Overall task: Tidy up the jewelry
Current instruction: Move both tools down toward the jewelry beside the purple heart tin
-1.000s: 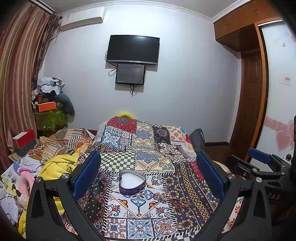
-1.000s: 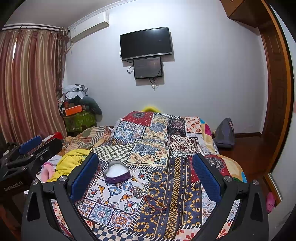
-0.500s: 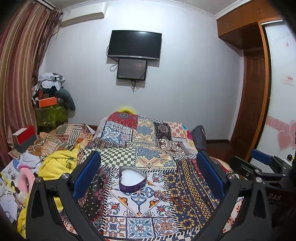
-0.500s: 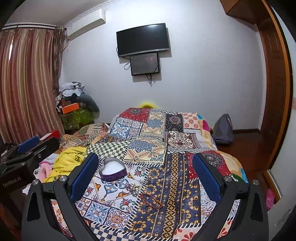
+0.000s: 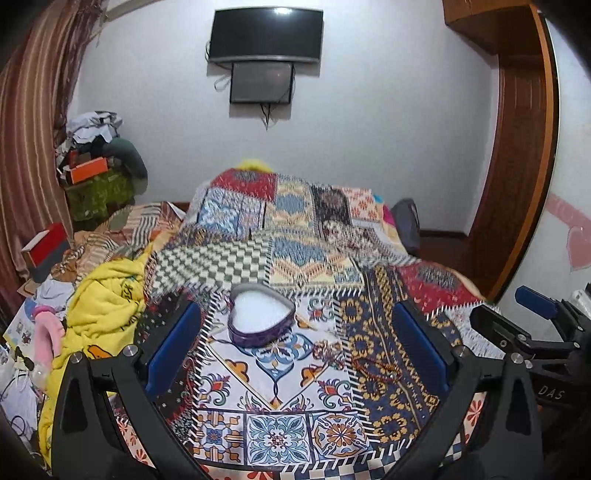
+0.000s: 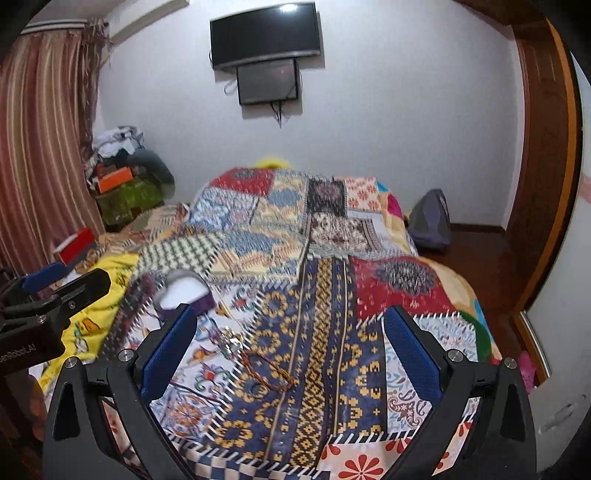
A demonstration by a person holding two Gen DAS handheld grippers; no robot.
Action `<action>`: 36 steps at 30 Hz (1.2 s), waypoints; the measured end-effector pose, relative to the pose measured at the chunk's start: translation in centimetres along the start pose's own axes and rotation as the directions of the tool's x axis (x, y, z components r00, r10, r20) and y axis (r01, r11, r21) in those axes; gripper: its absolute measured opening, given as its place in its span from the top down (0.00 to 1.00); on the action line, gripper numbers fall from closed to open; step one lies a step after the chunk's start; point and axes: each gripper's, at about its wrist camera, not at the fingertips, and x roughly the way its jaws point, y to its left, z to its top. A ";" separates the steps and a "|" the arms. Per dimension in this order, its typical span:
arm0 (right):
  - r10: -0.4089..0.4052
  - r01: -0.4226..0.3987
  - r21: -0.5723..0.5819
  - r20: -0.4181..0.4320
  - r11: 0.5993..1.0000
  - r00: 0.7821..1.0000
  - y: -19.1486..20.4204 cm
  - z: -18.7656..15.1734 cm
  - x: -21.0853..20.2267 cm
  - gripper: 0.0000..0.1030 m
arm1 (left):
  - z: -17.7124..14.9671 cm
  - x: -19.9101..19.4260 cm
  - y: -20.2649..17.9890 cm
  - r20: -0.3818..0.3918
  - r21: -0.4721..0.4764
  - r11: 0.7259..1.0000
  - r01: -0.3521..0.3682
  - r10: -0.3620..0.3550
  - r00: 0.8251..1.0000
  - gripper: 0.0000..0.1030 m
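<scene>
A purple heart-shaped box (image 5: 261, 318) with a white inside lies open on the patchwork bedspread (image 5: 280, 417); it also shows in the right wrist view (image 6: 184, 293). A small beaded jewelry piece (image 5: 327, 349) and a reddish-brown bead bracelet (image 5: 375, 367) lie to the right of the box. In the right wrist view the small piece (image 6: 229, 341) and the bracelet (image 6: 267, 371) lie between the fingers, near the left one. My left gripper (image 5: 295, 354) is open and empty above the bed's near end. My right gripper (image 6: 290, 356) is open and empty.
A yellow blanket (image 5: 99, 310) and clutter lie left of the bed. A red box (image 5: 46, 245) sits by the striped curtain (image 5: 26, 122). A grey bag (image 6: 430, 221) stands on the floor at the right, by the wooden door (image 6: 543, 155). A TV (image 5: 265, 35) hangs on the far wall.
Both grippers have moved forward and tilted down toward the bed; the box and jewelry appear larger and closer. Both stay open and empty.
</scene>
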 end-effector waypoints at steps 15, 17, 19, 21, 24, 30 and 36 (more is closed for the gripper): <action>0.079 -0.075 0.029 -0.236 0.997 0.969 -2.1 -3.5 6.6 0.27 | -4.3 8.8 -0.2 -0.260 -0.008 0.999 0.032 -0.033 0.965 0.16; 0.094 -0.091 0.023 -0.260 0.996 0.961 -2.0 -3.9 7.4 0.32 | -4.9 9.8 -0.2 -0.292 -0.011 0.999 0.045 -0.046 0.955 0.19; 0.110 -0.109 0.018 -0.282 0.994 0.953 -1.9 -4.3 7.8 0.37 | -5.4 10.4 -0.3 -0.314 -0.013 0.998 0.057 -0.058 0.948 0.21; 0.128 -0.130 0.016 -0.308 0.991 0.943 -1.8 -4.7 8.4 0.44 | -6.0 10.9 -0.3 -0.338 -0.012 0.998 0.069 -0.069 0.939 0.24; 0.151 -0.153 0.020 -0.339 0.988 0.929 -2.0 -5.2 9.0 0.51 | -6.7 11.6 -0.3 -0.371 -0.023 0.995 0.094 -0.096 0.924 0.29; 0.220 -0.213 0.061 -0.379 0.975 0.899 -2.2 -5.7 9.6 0.59 | -8.4 12.5 -0.6 -0.446 -0.046 0.989 0.143 -0.148 0.883 0.52; 0.258 -0.261 0.048 -0.401 0.964 0.879 -1.2 -6.0 9.4 0.61 | -8.9 12.3 -1.5 -0.459 -0.016 0.983 0.181 -0.168 0.873 0.57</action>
